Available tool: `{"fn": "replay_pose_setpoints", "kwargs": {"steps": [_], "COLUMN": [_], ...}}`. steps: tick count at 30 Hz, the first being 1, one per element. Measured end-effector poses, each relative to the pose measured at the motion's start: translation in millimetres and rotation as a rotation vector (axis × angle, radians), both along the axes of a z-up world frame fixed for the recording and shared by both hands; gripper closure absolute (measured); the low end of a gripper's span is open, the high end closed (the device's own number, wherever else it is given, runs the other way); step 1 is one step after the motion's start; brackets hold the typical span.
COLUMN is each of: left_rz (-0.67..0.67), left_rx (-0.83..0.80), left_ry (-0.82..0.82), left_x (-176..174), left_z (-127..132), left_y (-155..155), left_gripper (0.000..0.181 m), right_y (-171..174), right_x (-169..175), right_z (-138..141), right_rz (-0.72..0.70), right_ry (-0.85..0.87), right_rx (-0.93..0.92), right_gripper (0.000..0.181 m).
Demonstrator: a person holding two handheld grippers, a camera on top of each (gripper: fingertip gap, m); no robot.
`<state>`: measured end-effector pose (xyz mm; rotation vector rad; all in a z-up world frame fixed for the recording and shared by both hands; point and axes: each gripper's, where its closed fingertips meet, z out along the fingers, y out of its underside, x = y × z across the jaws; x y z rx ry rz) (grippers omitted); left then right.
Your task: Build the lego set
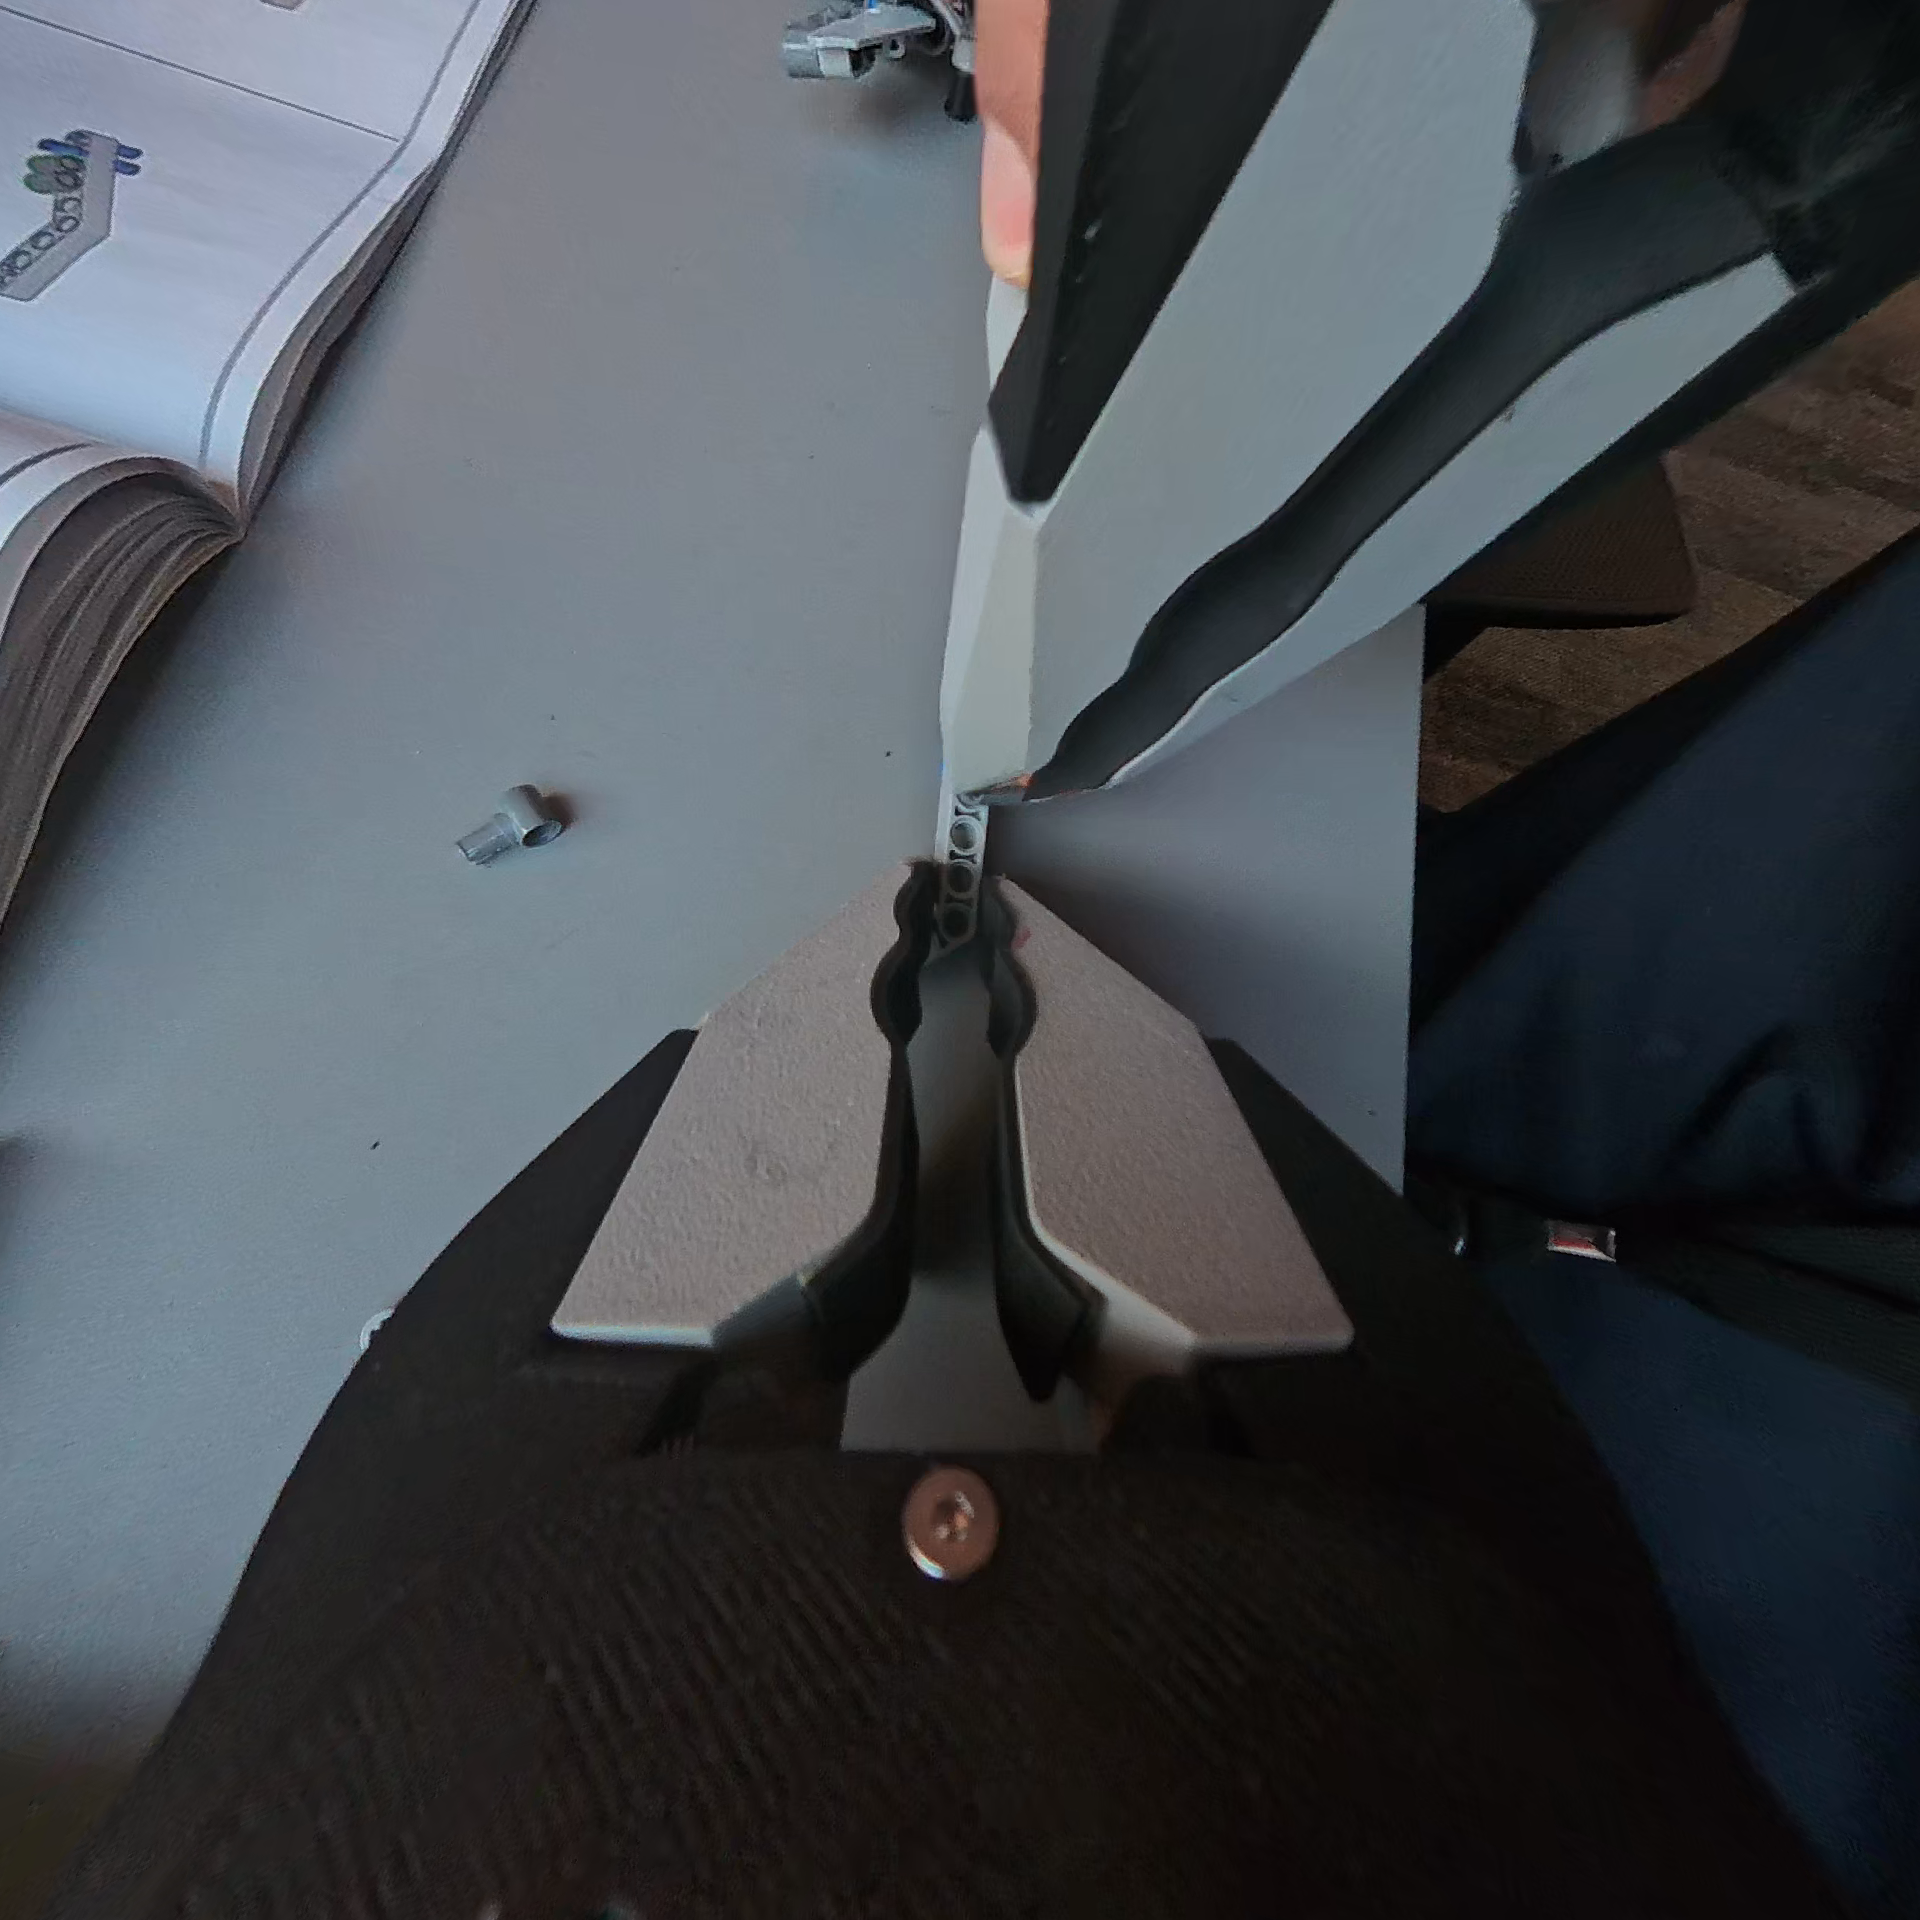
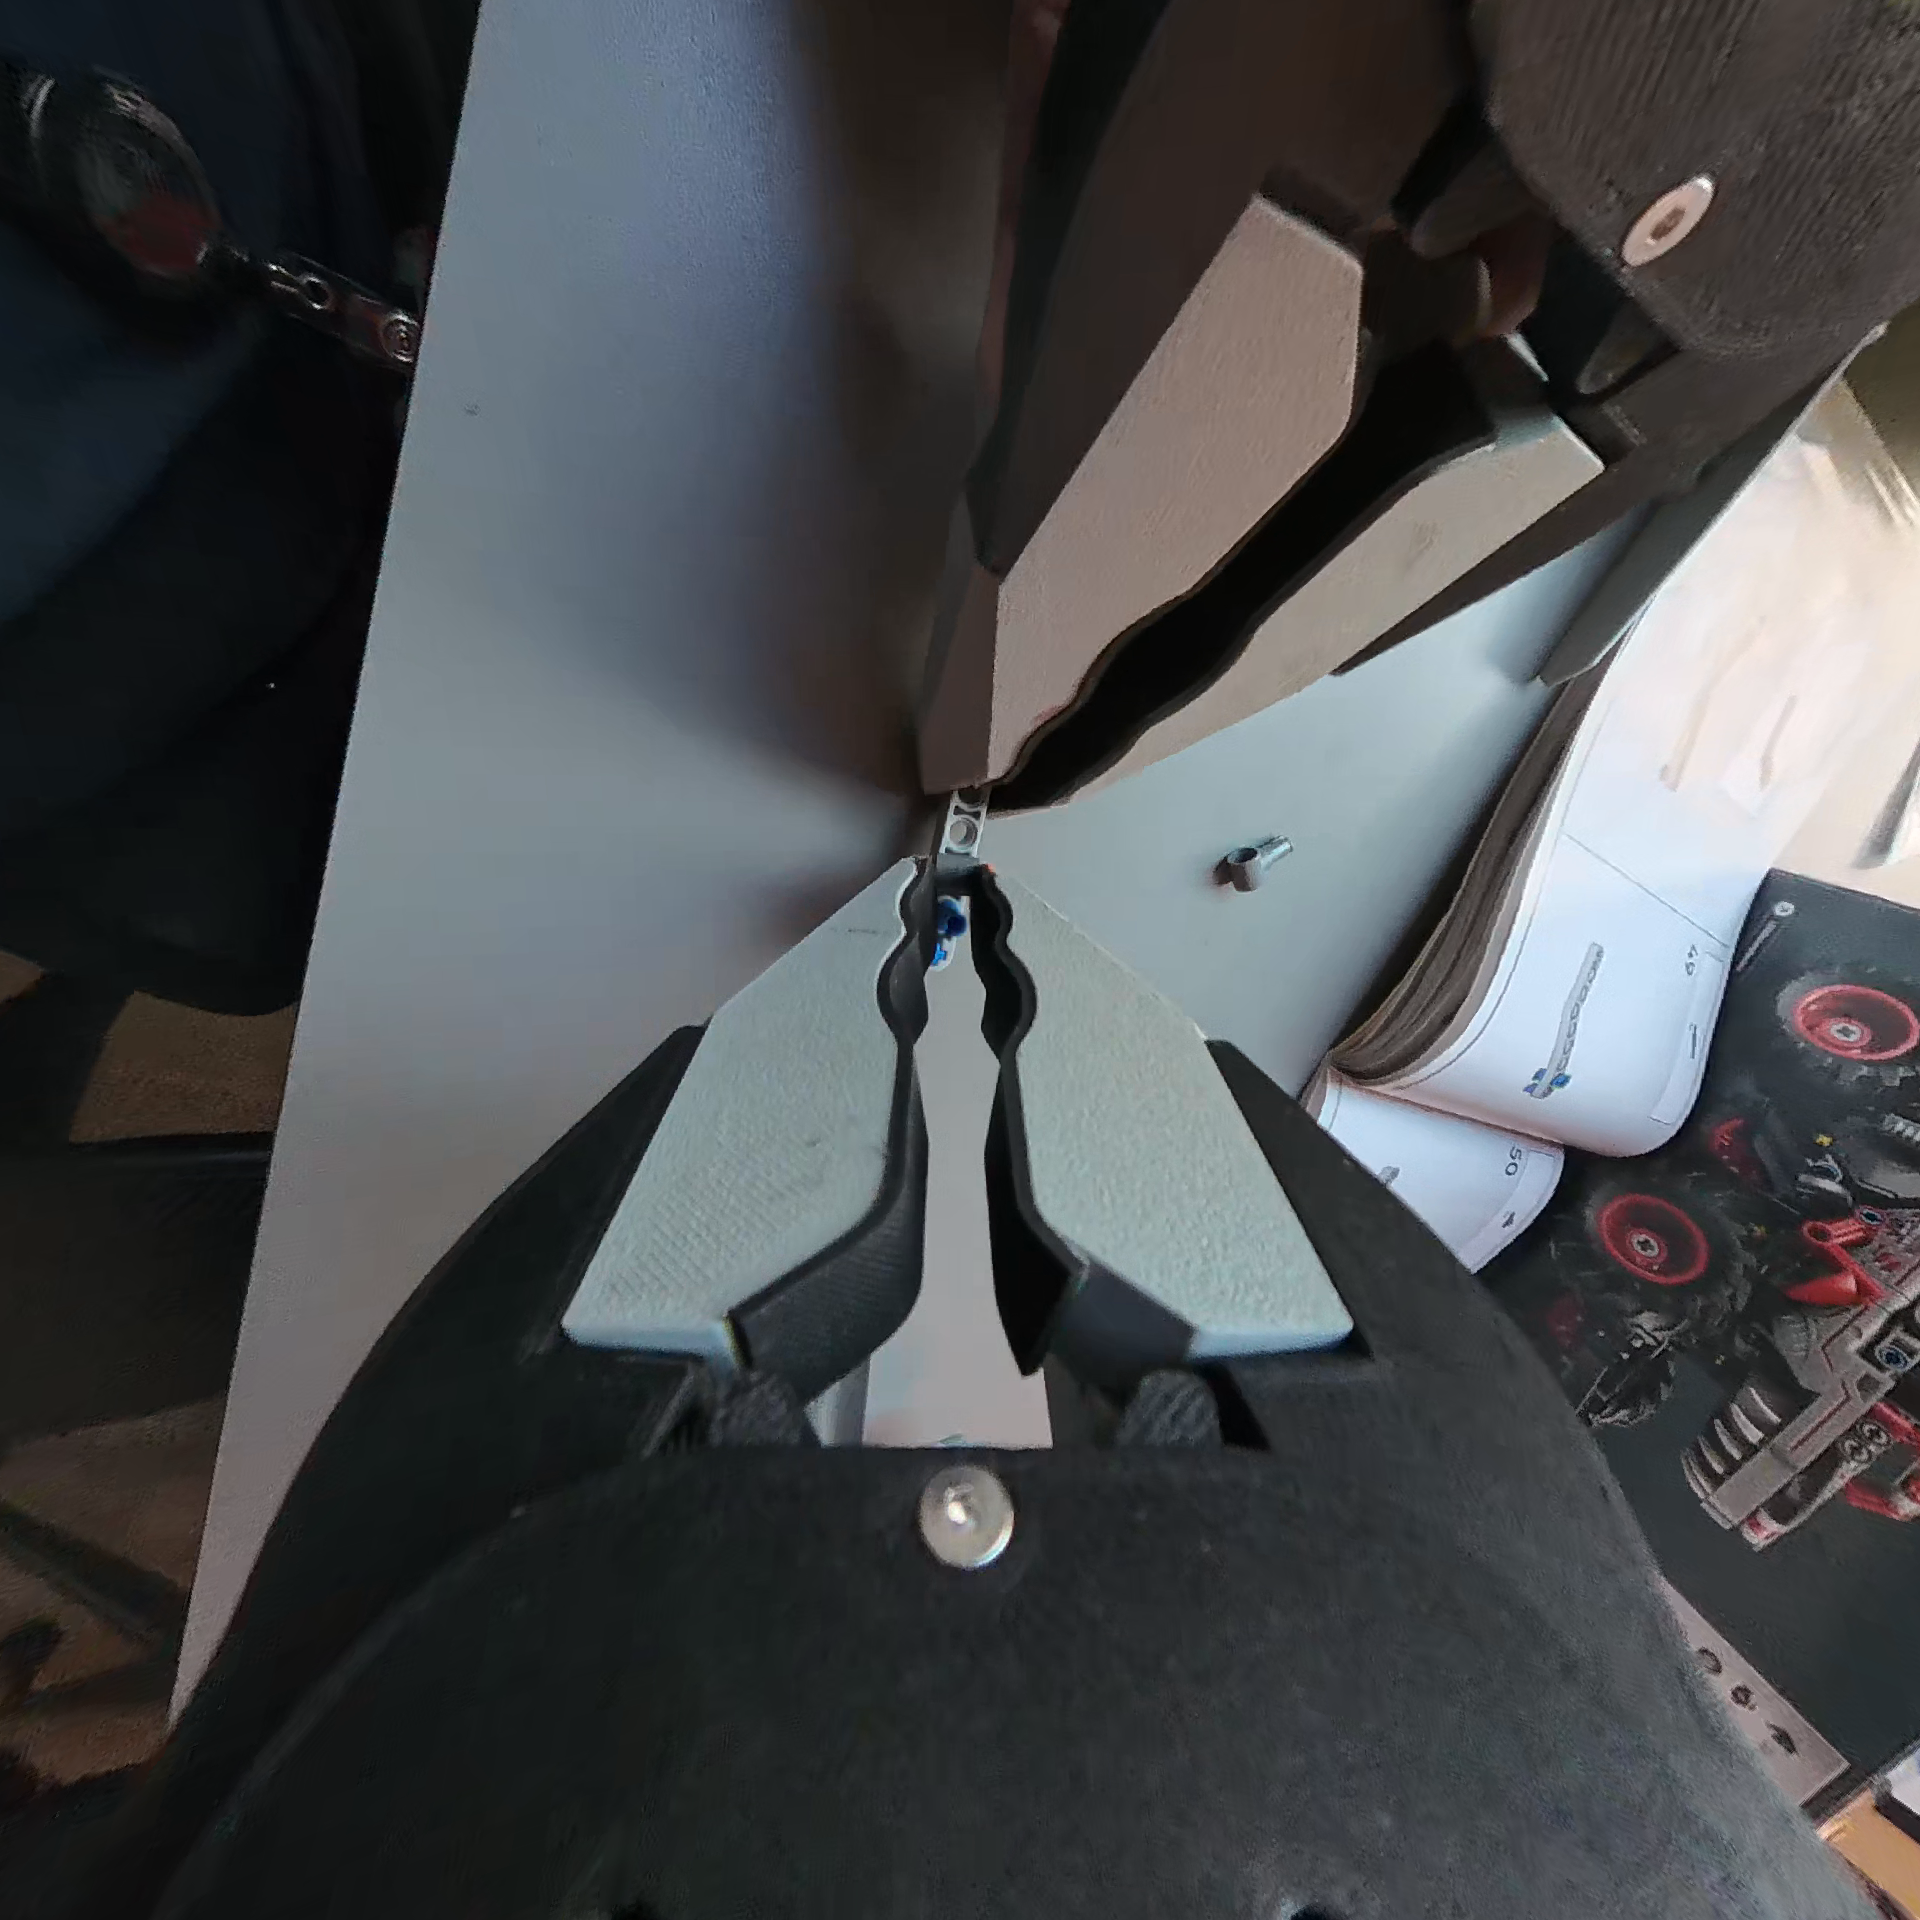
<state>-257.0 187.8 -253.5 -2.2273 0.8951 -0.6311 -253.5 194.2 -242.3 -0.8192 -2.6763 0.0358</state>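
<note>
Grey bench spreads under both tools. Off to the left hand-held gripper's left lies the open instruction booklet; from the right wrist view, that booklet sits to the right, with the dark box art of a red-wheeled truck beyond it. The right hand-held gripper meets the left tip to tip. Between them, off the bench, the light grey holed liftarm beam: left clenched on one end, right clamped on the other, where a blue pin sits. A small dark grey connector lies loose on the bench, left of the left gripper's tips.
</note>
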Motion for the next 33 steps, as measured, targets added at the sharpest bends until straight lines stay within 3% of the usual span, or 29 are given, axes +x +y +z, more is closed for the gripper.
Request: {"fn": "replay_pose_setpoints", "kwargs": {"steps": [1, 14, 23, 27, 33], "left_rz": [0.0, 0.009, 0.003, 0.004, 0.004], "left_rx": [0.0, -0.002, -0.011, -0.016, -0.017], "left_ry": [0.001, -0.003, -0.012, -0.018, -0.019], "left_x": [-0.1, -1.2, -0.5, -0.5, -0.5], "left_z": [0.0, 0.1, 0.2, 0.4, 0.4], "left_y": [0.0, 1.0, 0.3, 0.3, 0.3], "left_gripper": [0.176, 0.176, 0.176, 0.176, 0.176], "right_y": [0.0, 0.5, -2.2, -13.2, -9.4], "right_x": [-0.4, -3.4, -4.3, -15.4, -14.8], "right_z": [-0.4, -2.6, 0.0, 24.6, 25.5], "right_rz": [-0.002, -0.166, -0.141, -0.094, -0.144], "right_ry": [-0.01, 0.044, 0.142, 0.289, 0.226], "right_rx": [-0.004, -0.204, -0.22, -0.35, -0.373], "right_gripper": [0.177, 0.177, 0.176, 0.181, 0.181]}}
